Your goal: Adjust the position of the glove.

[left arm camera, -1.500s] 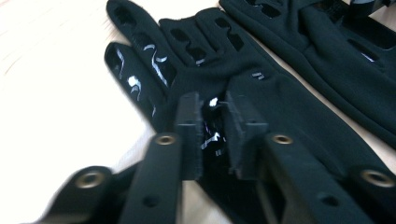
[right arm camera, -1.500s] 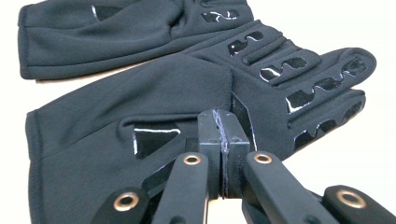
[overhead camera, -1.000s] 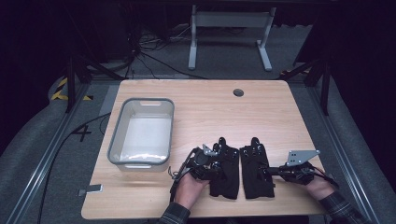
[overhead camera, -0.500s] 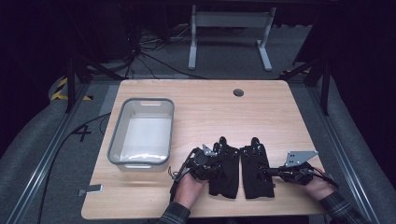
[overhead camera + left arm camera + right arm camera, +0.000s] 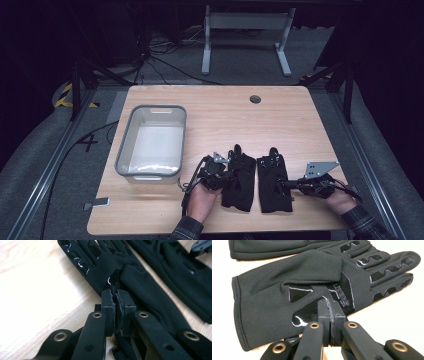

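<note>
Two black gloves lie side by side near the table's front edge, fingers pointing away from me. My left gripper [image 5: 226,174] is shut on the near edge of the left glove [image 5: 241,181]. In the left gripper view the fabric of the left glove [image 5: 140,287] is pinched between the jaws of that gripper [image 5: 116,293]. My right gripper [image 5: 286,183] comes in from the right and is shut at the side edge of the right glove [image 5: 271,184]. In the right gripper view the tips of that gripper [image 5: 329,305] press together on the right glove [image 5: 287,290], beside its glossy print.
A grey plastic bin [image 5: 152,142] stands empty on the left half of the wooden table [image 5: 225,115]. A round cable hole [image 5: 255,99] sits near the far edge. A metal stand [image 5: 245,35] is on the floor beyond the table.
</note>
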